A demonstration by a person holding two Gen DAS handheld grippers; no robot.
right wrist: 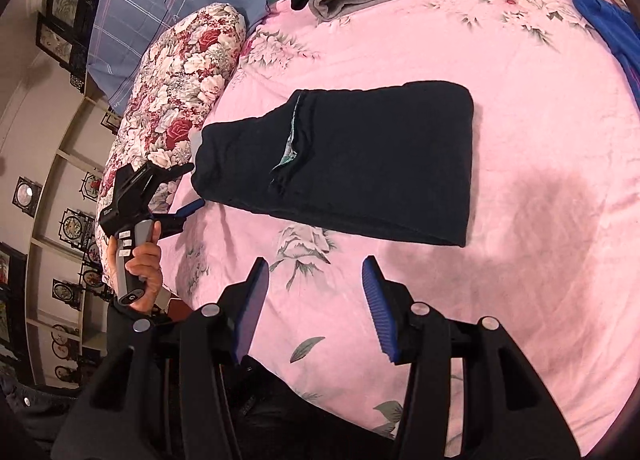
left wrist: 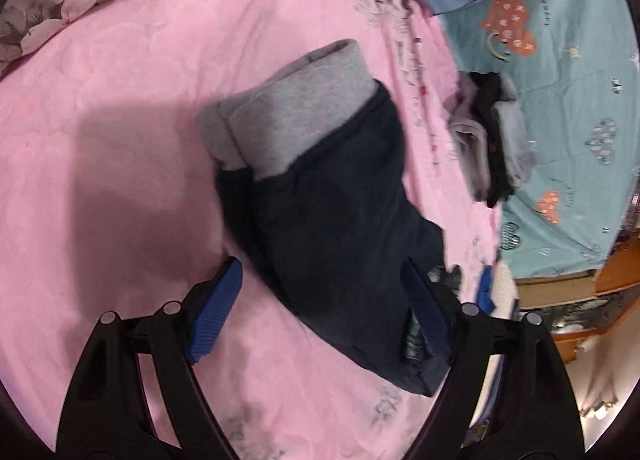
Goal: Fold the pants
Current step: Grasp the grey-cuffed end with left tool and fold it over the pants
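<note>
Folded dark pants (right wrist: 352, 163) on the pink bed (right wrist: 540, 139).
Both claws gape wide, holding nothing: the left claw (left wrist: 322, 288) straddles the pants' end toward the floral pillow (right wrist: 176, 99); the right claw (right wrist: 316, 280) hovers near their long edge.

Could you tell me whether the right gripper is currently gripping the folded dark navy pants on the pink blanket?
No: the right gripper is open above bare pink blanket, apart from the folded dark navy pants.

Pink floral bedspread (right wrist: 520, 107), wall shelves of clocks (right wrist: 68, 227)
</note>
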